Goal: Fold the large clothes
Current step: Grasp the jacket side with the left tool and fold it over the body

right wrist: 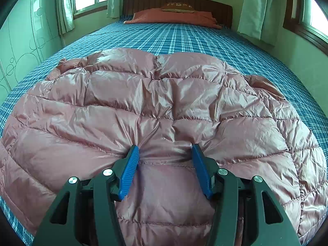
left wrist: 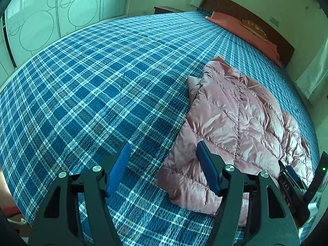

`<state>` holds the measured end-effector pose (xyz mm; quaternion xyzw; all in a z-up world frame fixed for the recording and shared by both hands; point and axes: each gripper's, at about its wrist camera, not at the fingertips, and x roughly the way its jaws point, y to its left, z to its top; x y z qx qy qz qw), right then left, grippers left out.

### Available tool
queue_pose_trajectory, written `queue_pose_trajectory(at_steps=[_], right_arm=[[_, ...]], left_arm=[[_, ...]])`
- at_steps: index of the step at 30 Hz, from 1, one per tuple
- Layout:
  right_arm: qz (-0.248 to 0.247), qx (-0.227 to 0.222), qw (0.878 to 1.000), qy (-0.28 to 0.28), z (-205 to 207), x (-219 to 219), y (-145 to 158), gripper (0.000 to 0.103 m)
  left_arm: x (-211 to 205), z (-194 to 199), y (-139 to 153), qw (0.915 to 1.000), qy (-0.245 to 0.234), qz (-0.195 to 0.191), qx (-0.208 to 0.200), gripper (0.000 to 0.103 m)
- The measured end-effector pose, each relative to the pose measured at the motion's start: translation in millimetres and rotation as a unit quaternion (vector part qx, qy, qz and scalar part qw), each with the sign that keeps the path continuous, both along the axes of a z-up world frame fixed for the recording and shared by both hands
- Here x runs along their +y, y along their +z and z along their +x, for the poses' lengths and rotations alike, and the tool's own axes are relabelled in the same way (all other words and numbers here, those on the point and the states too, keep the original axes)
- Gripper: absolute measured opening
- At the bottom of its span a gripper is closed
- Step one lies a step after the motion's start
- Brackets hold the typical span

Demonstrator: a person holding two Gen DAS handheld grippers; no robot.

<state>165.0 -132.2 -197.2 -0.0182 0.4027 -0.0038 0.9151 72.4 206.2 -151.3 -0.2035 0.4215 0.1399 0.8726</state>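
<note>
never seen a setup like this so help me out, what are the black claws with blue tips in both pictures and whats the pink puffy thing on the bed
There is no robot here. A person holds a hand-held black two-finger gripper in each hand, and each carries a wide-angle camera looking forward along its blue-padded fingers. One picture comes from the left gripper, the other from the right gripper.

The pink puffy thing is a shiny quilted down jacket, lying on the bed's blue plaid cover, to be folded. By the wooden headboard lies an orange pillow.

The left gripper is open over the cover beside the jacket, holding nothing. The right gripper's tips press into the jacket, fabric bunched between them; the jaws stand apart, so no firm pinch shows.
</note>
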Motion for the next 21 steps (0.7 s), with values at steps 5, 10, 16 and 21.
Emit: queue_pose_trajectory(at_steps=[5,10,16,21], right_arm=[[0.0,-0.001,1.0,0.0,-1,0,0,0.054],[-0.001,-0.001,1.0,0.0,-1,0,0,0.054],[-0.001,-0.001,1.0,0.0,-1,0,-1,0.054],[-0.001,-0.001,1.0,0.0,-1,0,-1,0.054]], left_arm=[[2,3,-1,0.9971,-0.036,-0.061,-0.029,0.072],[6,18,-26,0.9889,-0.049,-0.14,-0.013,0.074],[-2,40,-45,0.9834,-0.073,-0.166,-0.002,0.077],[-12,62,-42,0.9787,-0.109,-0.174,-0.001,0.077]])
